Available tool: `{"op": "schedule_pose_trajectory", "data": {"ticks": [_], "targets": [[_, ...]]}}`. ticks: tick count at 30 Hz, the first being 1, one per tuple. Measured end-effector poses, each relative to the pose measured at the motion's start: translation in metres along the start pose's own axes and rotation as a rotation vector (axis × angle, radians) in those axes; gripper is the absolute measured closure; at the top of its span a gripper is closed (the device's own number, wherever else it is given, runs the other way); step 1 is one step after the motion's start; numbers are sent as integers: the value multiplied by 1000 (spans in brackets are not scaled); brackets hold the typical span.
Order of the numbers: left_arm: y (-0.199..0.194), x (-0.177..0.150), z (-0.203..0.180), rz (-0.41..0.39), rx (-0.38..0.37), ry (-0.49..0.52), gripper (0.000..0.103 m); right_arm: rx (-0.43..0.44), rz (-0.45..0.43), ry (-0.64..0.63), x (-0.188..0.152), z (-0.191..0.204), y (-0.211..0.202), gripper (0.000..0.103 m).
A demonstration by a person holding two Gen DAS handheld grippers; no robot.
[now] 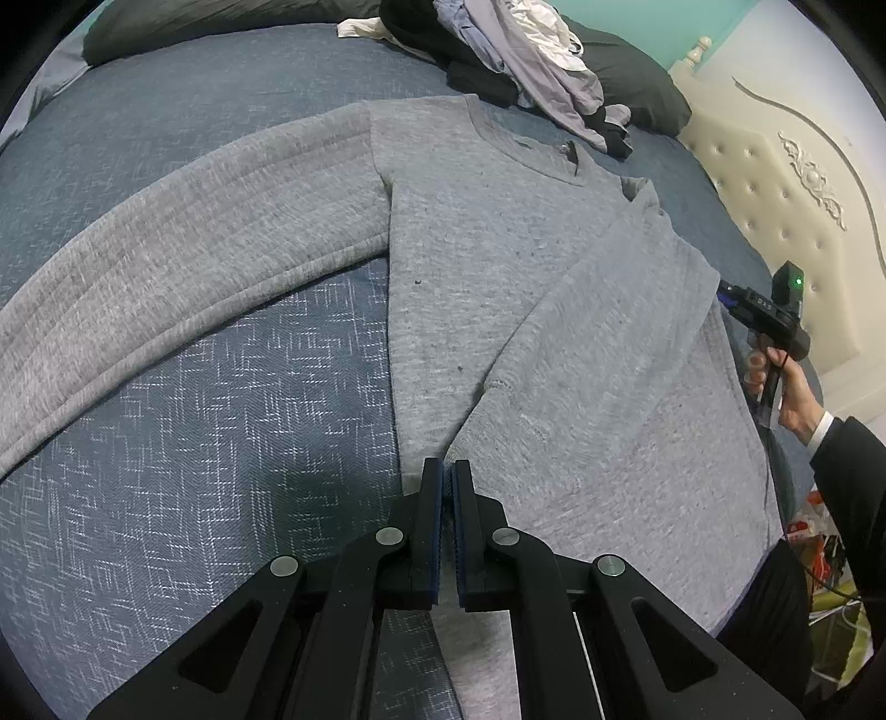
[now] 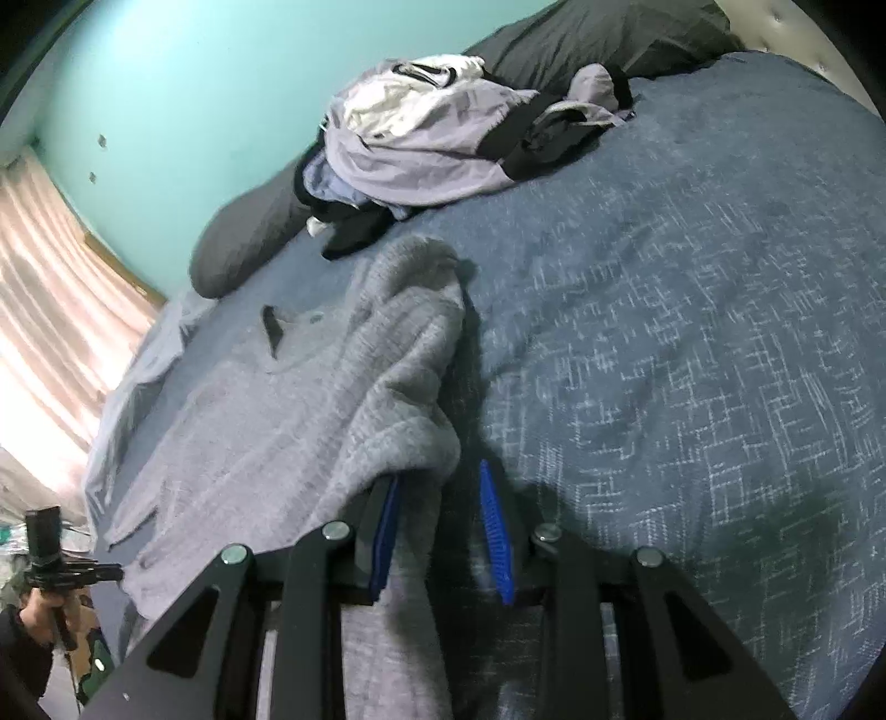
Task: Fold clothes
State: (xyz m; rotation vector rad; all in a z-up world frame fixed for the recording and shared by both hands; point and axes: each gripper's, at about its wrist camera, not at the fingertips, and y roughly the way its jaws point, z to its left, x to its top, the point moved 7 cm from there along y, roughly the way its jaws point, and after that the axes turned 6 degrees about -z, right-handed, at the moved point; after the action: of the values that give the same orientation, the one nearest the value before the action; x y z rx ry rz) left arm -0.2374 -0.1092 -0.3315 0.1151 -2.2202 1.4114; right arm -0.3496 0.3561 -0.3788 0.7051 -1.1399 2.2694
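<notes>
Sleeve-fold step: grey sweatshirt [image 1: 498, 266] spread mid-frame on blue bedspread [image 1: 194, 443], my left tongs [image 1: 447, 482] clenched at its hem, right tongs [image 2: 443, 498] grasping side fabric; next, carry it inward.

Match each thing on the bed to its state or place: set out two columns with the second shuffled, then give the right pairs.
Things
1. grey sweatshirt
2. pile of clothes
3. left gripper
4. right sleeve

States or places
A. heaped near the dark pillows
B. folded across the body
C. spread flat on the blue bedspread
D. closed at the hem

Pairs: 1-C, 2-A, 3-D, 4-B
</notes>
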Motion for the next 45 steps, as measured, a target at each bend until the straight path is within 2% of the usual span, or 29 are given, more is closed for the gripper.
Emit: {"op": "schedule_pose_trajectory", "data": {"ticks": [6,14,17,19,21,26,33,37,45], "targets": [[1,-1,-1,3,2,3,100,16,27,-18,-7,4,2,75],[2,-1,-1,5,1,2,100,-51,61,51,-6,-6,25,75],[1,-1,-1,5,1,5,100,-63,43,39,-3,-3,28,75],[1,-1,-1,6,1,8,100,-87,42,23,-3,-3,29,87],[0,-2,-2,5,-1,10,100,-109,32,16,-1,-5,26,93],[-1,-3,-7,5,-6,20,100,-151,-14,-26,9,-10,7,96],[1,-5,-12,12,-4,31,100,-277,77,-156,7,-16,14,98],[4,-7,-13,27,-2,37,100,-325,116,-157,3,-23,25,98],[3,-16,-15,41,2,40,100,-343,136,-151,-2,-28,29,98]]}}
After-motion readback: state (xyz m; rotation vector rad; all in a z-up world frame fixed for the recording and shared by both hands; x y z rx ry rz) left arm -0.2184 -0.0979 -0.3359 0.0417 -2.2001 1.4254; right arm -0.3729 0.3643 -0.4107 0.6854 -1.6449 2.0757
